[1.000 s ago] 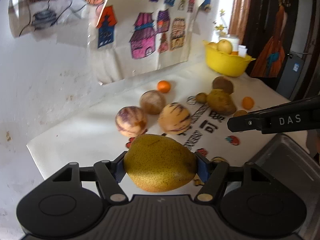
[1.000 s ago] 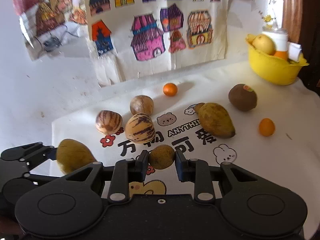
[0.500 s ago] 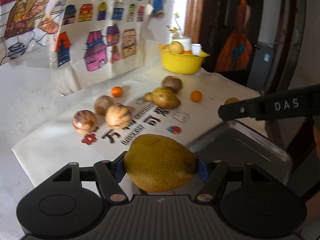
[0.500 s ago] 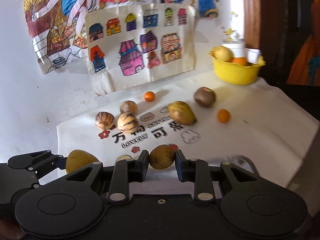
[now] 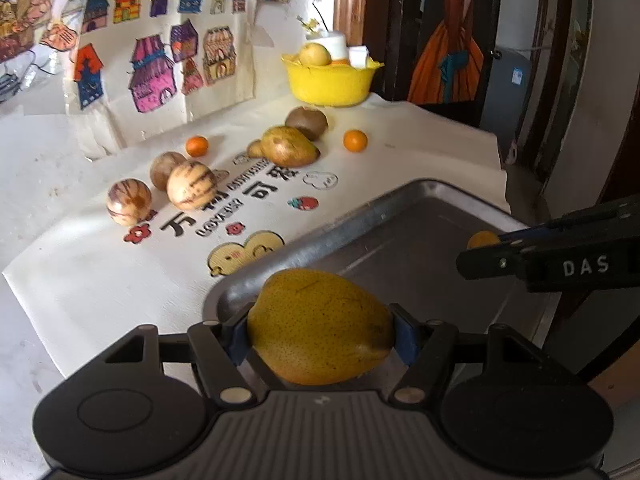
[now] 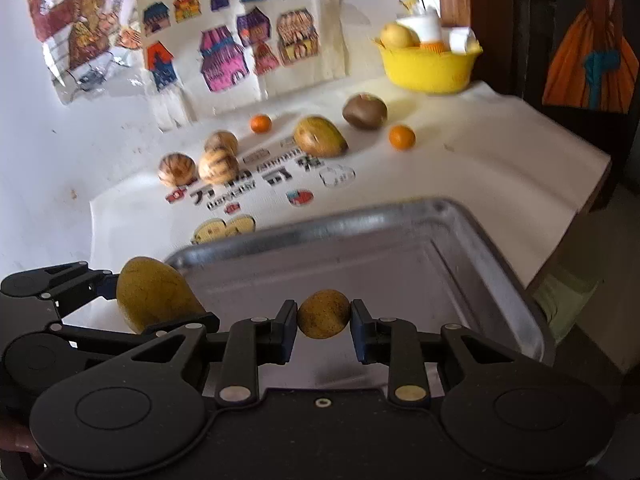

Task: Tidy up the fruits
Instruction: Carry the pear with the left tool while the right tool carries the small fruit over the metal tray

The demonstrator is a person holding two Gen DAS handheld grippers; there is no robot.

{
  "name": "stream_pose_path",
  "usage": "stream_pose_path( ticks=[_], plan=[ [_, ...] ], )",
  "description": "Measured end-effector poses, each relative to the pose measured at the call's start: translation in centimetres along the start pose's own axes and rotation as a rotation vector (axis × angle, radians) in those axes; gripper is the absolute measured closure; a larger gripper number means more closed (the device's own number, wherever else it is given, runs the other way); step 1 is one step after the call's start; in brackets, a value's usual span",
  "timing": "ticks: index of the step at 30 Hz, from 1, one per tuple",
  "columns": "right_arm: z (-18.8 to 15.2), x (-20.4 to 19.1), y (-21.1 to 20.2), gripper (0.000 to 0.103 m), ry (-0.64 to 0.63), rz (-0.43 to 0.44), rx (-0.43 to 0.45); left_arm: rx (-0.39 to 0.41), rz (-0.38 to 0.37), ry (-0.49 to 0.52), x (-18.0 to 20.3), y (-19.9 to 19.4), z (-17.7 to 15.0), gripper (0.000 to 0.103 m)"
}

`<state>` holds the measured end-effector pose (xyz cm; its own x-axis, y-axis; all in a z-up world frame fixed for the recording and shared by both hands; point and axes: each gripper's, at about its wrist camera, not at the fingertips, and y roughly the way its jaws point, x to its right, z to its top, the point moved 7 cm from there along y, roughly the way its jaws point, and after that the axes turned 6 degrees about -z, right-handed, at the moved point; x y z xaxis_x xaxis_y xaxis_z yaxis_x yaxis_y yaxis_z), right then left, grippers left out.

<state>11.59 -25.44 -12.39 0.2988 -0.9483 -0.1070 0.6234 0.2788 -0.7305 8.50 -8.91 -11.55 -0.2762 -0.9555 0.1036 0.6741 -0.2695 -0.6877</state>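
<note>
Fruit is clamped in both tools above the metal tray [image 6: 500, 280]: the left hand-held gripper [image 5: 320, 330] grips a big yellow pear [image 5: 320, 326], the right hand-held gripper [image 6: 324, 316] a small brown fruit [image 6: 324, 314]. Released from this height, either could roll or bruise on the tray. "DAS" is readable on the right tool; the cloth [image 5: 120, 272] beyond the tray shows "LOVELY".

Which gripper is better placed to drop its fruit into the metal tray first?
Right. Its small brown fruit already hangs over the metal tray; the left gripper's pear sits only at the tray's near rim.
</note>
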Motion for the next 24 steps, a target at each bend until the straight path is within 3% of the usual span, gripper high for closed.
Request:
stream_pose_path(
  ticks=[24],
  plan=[
    [-1.8,0.5,2.3,0.072,0.011,-0.010,-0.063,-0.060,-0.022,0.005,0.4,1.9,-1.3,0.030]
  ],
)
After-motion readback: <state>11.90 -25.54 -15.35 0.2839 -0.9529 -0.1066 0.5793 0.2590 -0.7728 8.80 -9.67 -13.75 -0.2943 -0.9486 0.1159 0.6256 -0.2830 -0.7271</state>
